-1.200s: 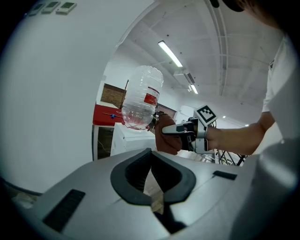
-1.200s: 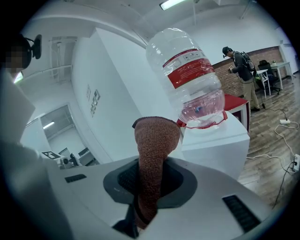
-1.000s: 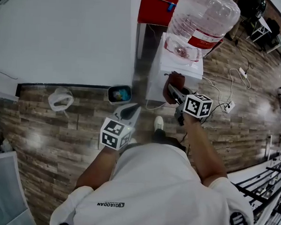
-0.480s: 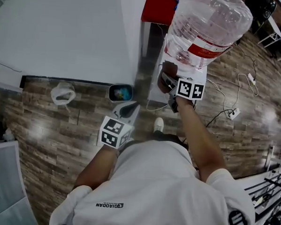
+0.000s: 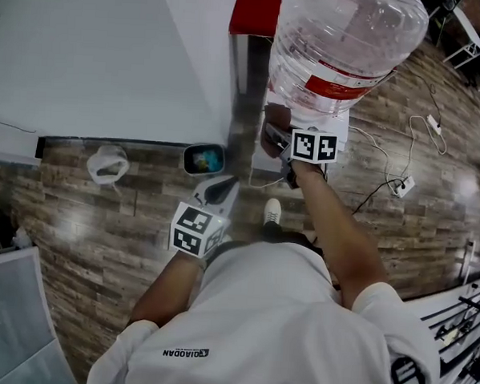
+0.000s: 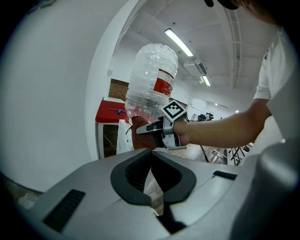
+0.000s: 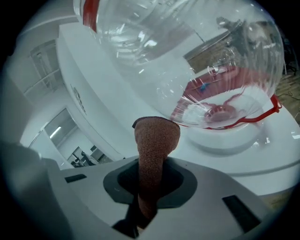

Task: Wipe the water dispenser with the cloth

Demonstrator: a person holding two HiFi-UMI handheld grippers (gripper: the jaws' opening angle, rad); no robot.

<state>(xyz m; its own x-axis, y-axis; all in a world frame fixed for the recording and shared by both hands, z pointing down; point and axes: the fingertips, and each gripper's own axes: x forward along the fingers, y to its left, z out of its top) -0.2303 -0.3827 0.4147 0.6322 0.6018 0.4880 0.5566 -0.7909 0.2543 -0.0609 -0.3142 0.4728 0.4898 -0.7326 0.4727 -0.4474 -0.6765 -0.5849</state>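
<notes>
Head view: my right tongs point(image 5: 273, 134) held the cloth point(image 5: 275, 118) against the water dispenser point(image 5: 341, 124) top, beside the bottle point(image 5: 344, 40). I judged most of the wiping remained. Wood-plank floor point(image 5: 101, 236), white wall point(image 5: 111, 52).

Left gripper view: left tongs point(image 6: 152, 173) pressed together, empty.

Right gripper view: the cloth was pinched, just off the white top.

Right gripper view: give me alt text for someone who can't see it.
The right gripper has its jaws shut on a brown cloth, whose free end stands up close to the white dispenser. A clear water bottle, upended in the dispenser's top, fills the upper part of the view.
</notes>
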